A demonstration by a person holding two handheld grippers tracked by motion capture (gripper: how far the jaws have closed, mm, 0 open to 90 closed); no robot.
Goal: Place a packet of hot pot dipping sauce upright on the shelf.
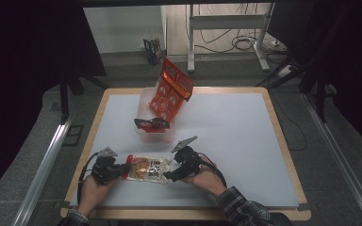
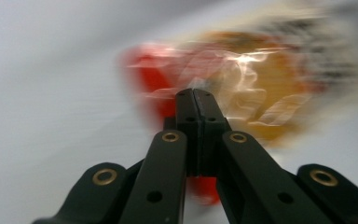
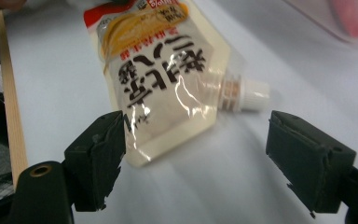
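Holding left gripper (image 1: 122,169) low over the table, jaws pressed together; keeping right gripper (image 1: 169,176) beside it, jaws standing wide apart, forearms reaching in from below.

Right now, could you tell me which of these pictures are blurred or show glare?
Left gripper view: the pouch is smeared by motion blur, the jaws sharp. Right gripper view: sharp print, glare on the film near the white cap. High view: dim, dark surroundings.

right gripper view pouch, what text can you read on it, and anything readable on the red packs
Pouch: large black Japanese characters, seen upside down, too skewed to quote reliably.
Pouch's red band: small white print, too small to read.
Pouch in the left gripper view: blurred, unreadable.
Red bag in the bin: print too small to read.
Small red pack: unreadable.
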